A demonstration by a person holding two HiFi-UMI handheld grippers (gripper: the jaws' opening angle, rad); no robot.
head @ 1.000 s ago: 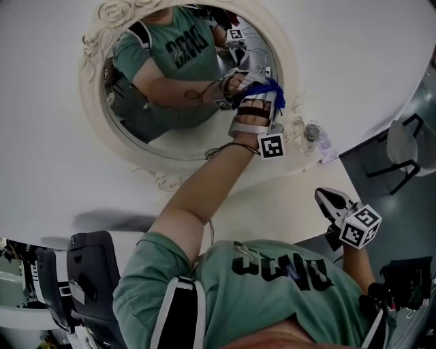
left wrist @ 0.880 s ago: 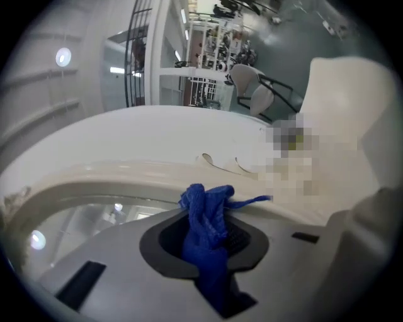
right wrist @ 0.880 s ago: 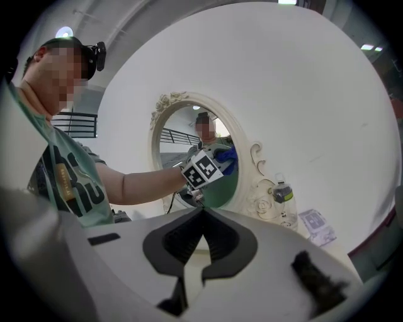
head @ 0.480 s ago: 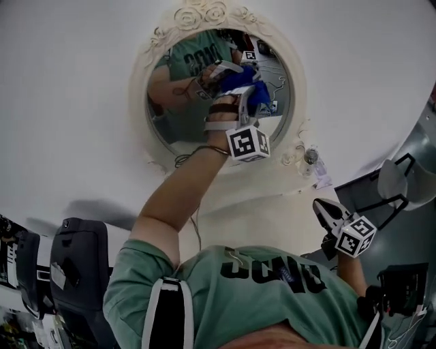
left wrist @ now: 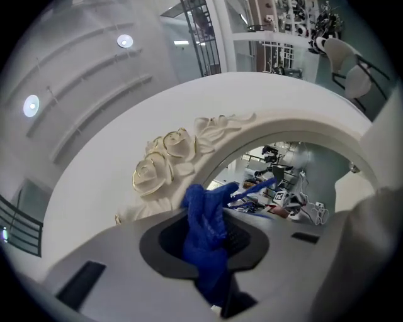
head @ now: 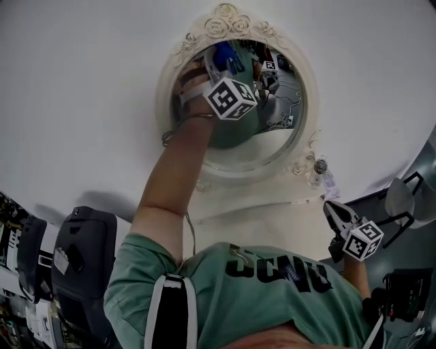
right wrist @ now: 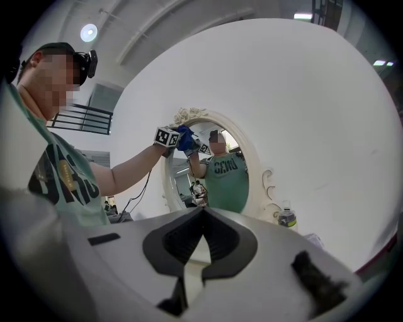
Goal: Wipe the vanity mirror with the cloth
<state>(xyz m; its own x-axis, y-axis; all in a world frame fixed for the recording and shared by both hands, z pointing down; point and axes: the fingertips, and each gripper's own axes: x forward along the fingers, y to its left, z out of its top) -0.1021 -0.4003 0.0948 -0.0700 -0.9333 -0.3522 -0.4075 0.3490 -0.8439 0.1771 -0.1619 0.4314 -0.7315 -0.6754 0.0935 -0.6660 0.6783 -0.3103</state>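
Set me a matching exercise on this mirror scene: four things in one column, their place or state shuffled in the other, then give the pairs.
Things
1. blue cloth
2. right gripper
3. small bottle
4. rose ornament

Place or state
A. crowns the mirror frame
B. shut and empty, held low, apart from the mirror frame
C. clamped in the left gripper, up near the top of the mirror frame
D. stands beside the foot of the mirror frame

Pairs: 1-C, 2-B, 3-D, 4-A
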